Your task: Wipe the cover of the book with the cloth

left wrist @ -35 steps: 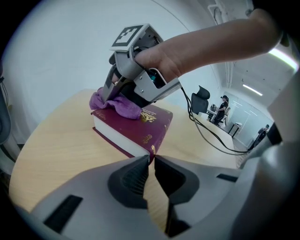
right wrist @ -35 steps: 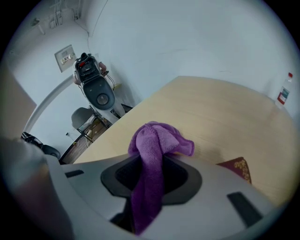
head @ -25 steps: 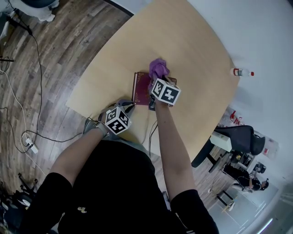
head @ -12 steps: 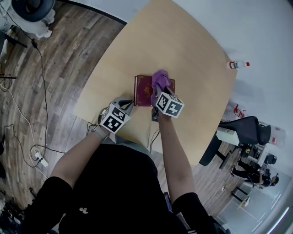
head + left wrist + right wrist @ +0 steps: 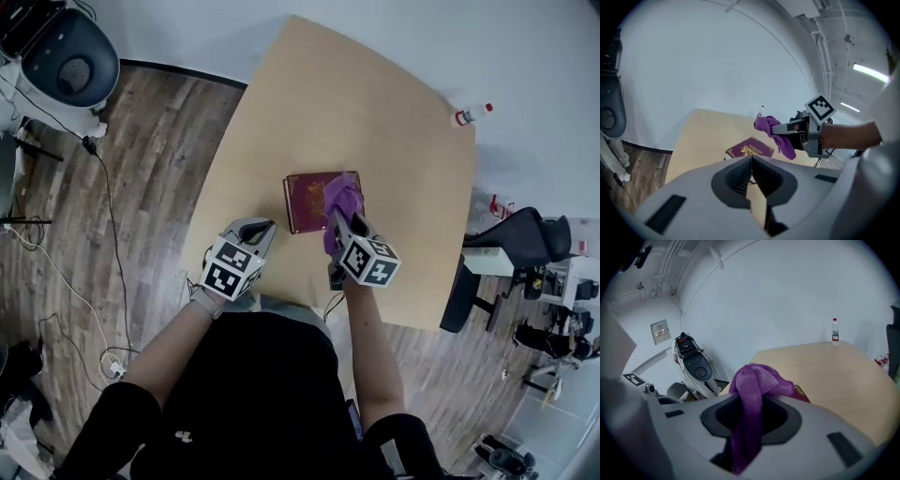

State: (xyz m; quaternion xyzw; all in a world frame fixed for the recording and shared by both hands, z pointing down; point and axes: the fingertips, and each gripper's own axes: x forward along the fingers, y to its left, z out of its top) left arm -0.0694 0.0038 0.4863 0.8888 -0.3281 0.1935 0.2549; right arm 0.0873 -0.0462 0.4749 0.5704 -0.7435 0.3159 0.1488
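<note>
Right tool [image 5: 343, 225] clamped cloth [image 5: 757, 380] over book [image 5: 307, 199]; left tool [image 5: 751, 161] closed, empty; we judged flat, full-width strokes best

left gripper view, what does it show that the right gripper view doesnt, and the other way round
Only the left gripper view: the right claw seen from outside, most of the book cover with its gold print, and the left claw shut on nothing. Only the right gripper view: a wall panel, a dark-and-white machine by the wall, and the cloth pinched between the right claw's own jaws. Both: the purple cloth, the table, the bottle at its far edge, and part of the book.
</note>
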